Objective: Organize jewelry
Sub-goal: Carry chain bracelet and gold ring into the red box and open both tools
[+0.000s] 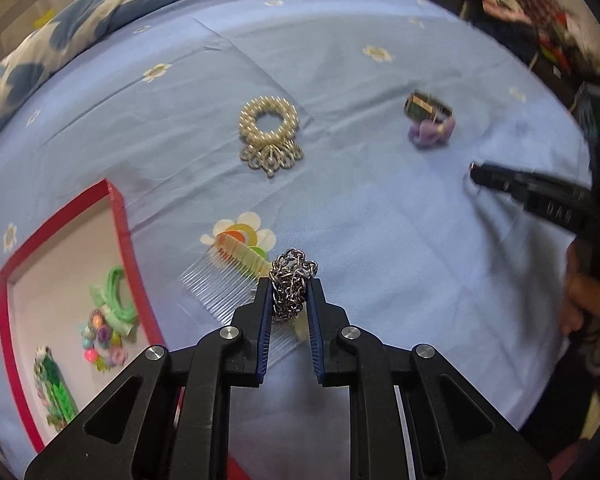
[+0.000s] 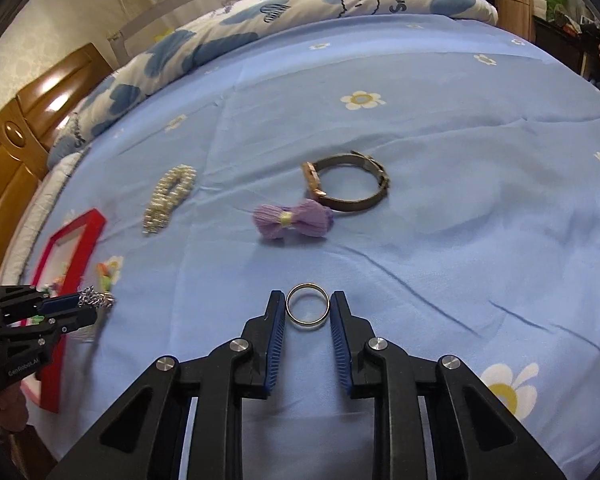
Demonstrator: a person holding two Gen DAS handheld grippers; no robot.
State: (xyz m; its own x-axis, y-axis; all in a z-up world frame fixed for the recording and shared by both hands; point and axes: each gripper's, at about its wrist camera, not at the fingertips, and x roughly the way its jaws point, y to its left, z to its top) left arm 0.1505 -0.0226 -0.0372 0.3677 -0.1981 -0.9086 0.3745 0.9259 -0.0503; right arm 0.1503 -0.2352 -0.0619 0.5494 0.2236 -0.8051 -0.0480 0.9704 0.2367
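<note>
Your left tool (image 1: pixel 289 285) is pinching a bunched silver chain (image 1: pixel 292 280) between its blue pads, held just above a clear comb (image 1: pixel 228 264) that lies on the blue bed sheet (image 1: pixel 360 208). To the left of that tool sits the red box (image 1: pixel 116 200), open at the top; inside it lie a green hair tie (image 1: pixel 118 296), a string of coloured beads (image 1: pixel 100 340) and a green clip (image 1: pixel 56 392). Beyond the comb, a pearl scrunchie (image 1: pixel 269 122) rests flat on the sheet, well apart from the box. Your right tool (image 2: pixel 307 307) has its fingers on either side of a gold ring (image 2: pixel 307 305), which stands on edge between the pads; you cannot tell whether the pads are gripping it or only flanking it. Ahead of the ring lie a purple bow (image 2: pixel 291 220) and, touching its far right end, a watch (image 2: pixel 346 182) resting on its side. A folded quilt (image 2: pixel 260 20) borders the far edge of the bed.
</note>
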